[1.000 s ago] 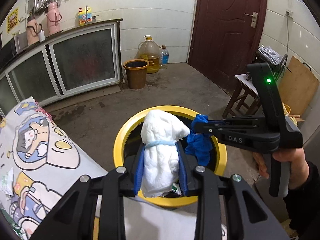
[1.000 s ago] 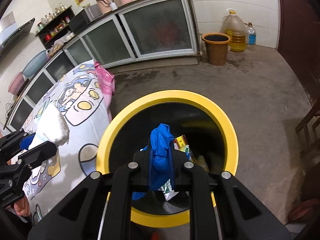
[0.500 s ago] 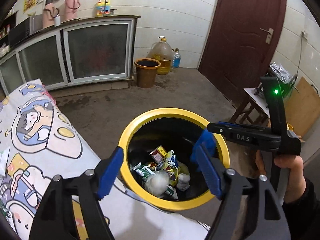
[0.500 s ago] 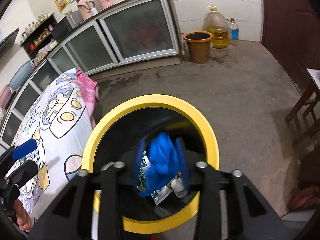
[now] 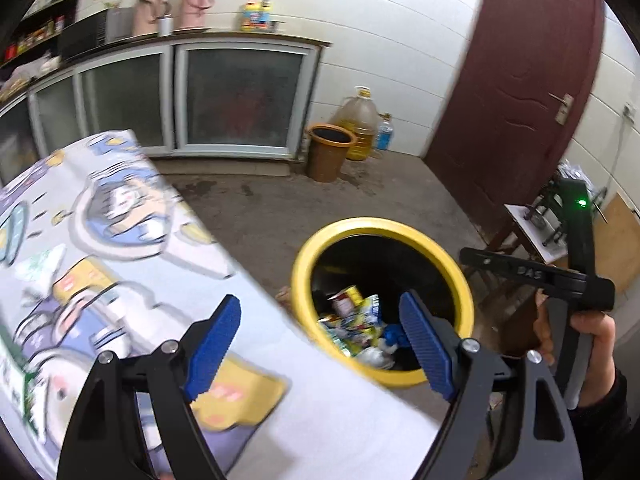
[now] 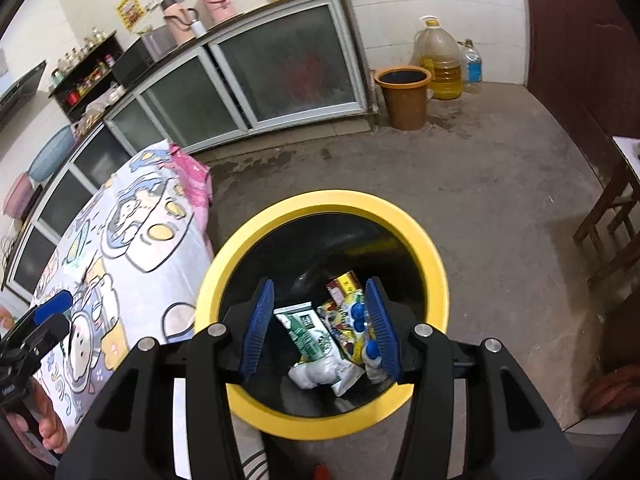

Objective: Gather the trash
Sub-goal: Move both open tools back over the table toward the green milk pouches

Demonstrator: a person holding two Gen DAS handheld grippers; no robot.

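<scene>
Left wrist view: left gripper (image 5: 320, 334) stood wide, jaws opening, nothing between the blue pads (image 5: 212, 346). It pointed steeply down over the edge of the cartoon-print tablecloth (image 5: 120, 240), with the yellow-rimmed bin (image 5: 380, 226) just beside the table. Trash in the bin (image 5: 356, 320): printed wrappers, a crumpled white wad, a blue scrap. The right gripper was seen side-on above the bin's far rim, held in the person's right hand (image 5: 588, 332). Frame blurred over the cloth; I could not make out what loose rubbish lay there.

Right wrist view: right gripper (image 6: 320, 320) sat directly over the bin mouth, tilted down, jaws about half apart and opening, gripping nothing. Between the pads, well below, lay a green-and-white carton (image 6: 306, 330), a colourful packet (image 6: 344, 320) and the white wad (image 6: 316, 372).

Handling judgement: this trash looked light, soft and crushable; wrappers probably slick. Pinch across the bulk of a wad or a folded edge, not a flat face. Nothing fragile noted.
</scene>
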